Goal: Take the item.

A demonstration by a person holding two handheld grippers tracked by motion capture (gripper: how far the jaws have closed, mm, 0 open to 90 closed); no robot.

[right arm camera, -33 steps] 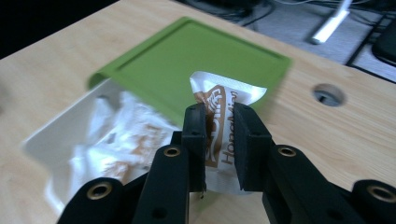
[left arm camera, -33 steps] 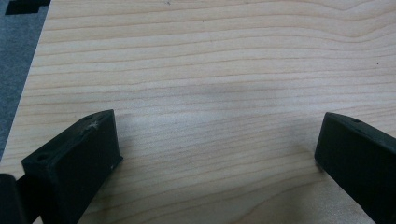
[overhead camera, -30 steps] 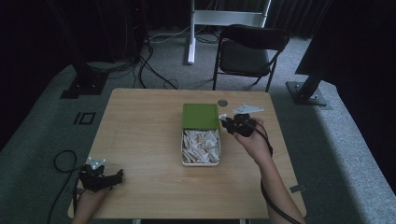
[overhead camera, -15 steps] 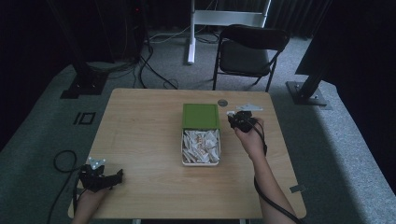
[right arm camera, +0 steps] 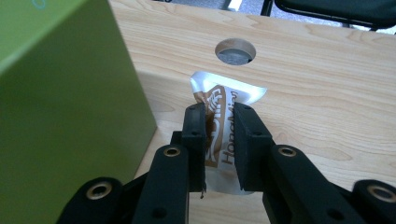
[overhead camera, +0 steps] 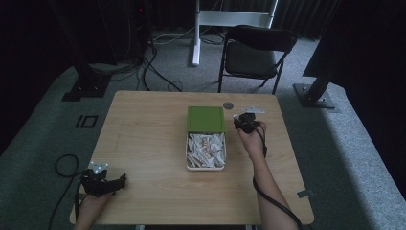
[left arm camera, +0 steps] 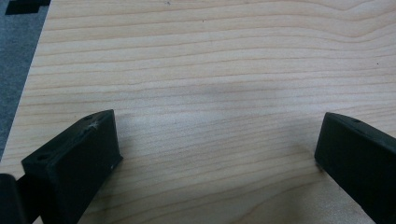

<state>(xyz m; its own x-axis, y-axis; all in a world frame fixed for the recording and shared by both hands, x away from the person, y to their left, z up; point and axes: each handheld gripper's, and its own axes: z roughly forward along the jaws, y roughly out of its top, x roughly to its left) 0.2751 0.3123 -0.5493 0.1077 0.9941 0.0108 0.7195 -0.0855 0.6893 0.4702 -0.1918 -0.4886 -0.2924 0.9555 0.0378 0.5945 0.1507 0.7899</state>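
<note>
High view: a wooden table (overhead camera: 143, 143) stands on grey carpet, a folding chair (overhead camera: 256, 50) behind its far edge at 12 o'clock. At the table's centre an open box (overhead camera: 206, 151) holds white sachets, its green lid (overhead camera: 206, 119) raised at the far end. The right gripper (overhead camera: 243, 120) hovers just beside the lid at the lid's 3 o'clock, near the far edge, with a round hole (overhead camera: 228, 105) in the tabletop at the gripper's 11 o'clock. Bare wood runs from the gripper to the right edge. The left gripper (overhead camera: 106, 181) sits at the near-left corner, close to both edges, well apart from the box; a broad stretch of bare top lies between them.

Left gripper view: the two black jaws stand spread wide over bare wood, nothing between them. The table's left edge (left arm camera: 32, 74) and the carpet beyond show at 10 o'clock; the rest of the grain ahead is free.

Right gripper view: the jaws pinch a silver-and-brown sachet (right arm camera: 219, 126), pressed on it from both sides, its top sticking out past the tips above the wood. The green lid's wall (right arm camera: 60, 102) rises close at 9 o'clock, almost against the left jaw. The hole (right arm camera: 236, 50) lies just ahead at 12 o'clock, the far edge and chair beyond it. Open tabletop spreads from 1 to 4 o'clock.
</note>
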